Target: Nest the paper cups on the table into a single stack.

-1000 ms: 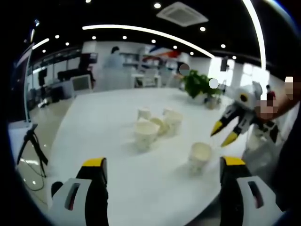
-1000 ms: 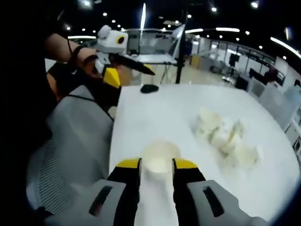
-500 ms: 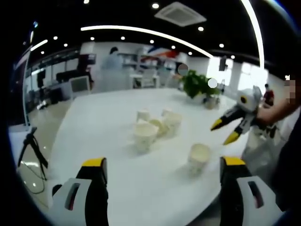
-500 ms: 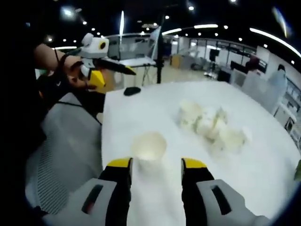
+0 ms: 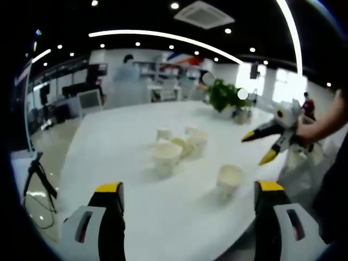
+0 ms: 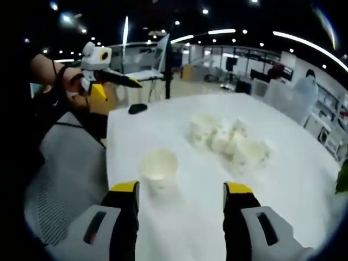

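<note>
Both grippers hang with fingers spread, pinching nothing. One cup (image 6: 157,165) stands upright on the bench (image 6: 283,185) just ahead of the right gripper (image 6: 182,190), nearer its left finger; the other cups (image 6: 231,140) cluster well beyond. The left gripper (image 5: 187,190) waits back from the edge. I'd worry a squeeze off-centre crushes or tips that light cup
</note>
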`<state>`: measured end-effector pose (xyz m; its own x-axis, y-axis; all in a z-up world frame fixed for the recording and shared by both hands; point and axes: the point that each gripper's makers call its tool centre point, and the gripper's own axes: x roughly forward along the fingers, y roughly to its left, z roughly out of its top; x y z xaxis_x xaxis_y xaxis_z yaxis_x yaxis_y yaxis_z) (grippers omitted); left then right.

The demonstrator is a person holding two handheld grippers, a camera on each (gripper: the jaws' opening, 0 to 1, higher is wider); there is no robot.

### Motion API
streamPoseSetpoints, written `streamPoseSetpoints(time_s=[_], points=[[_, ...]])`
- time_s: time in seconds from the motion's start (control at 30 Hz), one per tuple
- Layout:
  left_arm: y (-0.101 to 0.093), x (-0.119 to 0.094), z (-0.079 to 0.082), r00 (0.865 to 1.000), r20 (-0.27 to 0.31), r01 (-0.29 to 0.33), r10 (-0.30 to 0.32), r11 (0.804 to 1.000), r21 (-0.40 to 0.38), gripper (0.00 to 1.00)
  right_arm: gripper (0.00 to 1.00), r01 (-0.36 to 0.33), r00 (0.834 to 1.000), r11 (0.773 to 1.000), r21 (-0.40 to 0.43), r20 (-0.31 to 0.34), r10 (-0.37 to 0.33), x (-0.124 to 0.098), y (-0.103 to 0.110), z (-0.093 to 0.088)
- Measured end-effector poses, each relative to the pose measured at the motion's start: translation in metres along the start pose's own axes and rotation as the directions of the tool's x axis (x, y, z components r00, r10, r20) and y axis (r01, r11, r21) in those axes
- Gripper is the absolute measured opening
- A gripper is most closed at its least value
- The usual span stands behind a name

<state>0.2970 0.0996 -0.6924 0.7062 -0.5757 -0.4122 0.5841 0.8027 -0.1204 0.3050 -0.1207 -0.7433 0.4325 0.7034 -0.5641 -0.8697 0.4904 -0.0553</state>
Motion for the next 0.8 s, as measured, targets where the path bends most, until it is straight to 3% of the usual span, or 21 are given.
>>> streamPoseSetpoints(time_s=[0.37,0.4,0.8], points=[[-0.001,0.000,0.001,1.000,0.002,0.008,-0.008,1.000,-0.001,1.00,1.00,0.132,0.991,0.991,0.009,-0.014,-0.132,-0.006,-0.018,-0.010],[-0.001,0.000,0.001,1.000,0.003,0.009,-0.009,1.000,-0.001,1.00,1.00,0.155,0.988,0.988,-0.003,-0.017,-0.155,-0.007,-0.022,-0.010],[0.002,0.008,0.004,1.000,0.013,0.018,-0.018,1.000,-0.002,1.00,1.00,0.149,0.989,0.987,0.057,-0.011,-0.149,-0.008,-0.025,-0.010]])
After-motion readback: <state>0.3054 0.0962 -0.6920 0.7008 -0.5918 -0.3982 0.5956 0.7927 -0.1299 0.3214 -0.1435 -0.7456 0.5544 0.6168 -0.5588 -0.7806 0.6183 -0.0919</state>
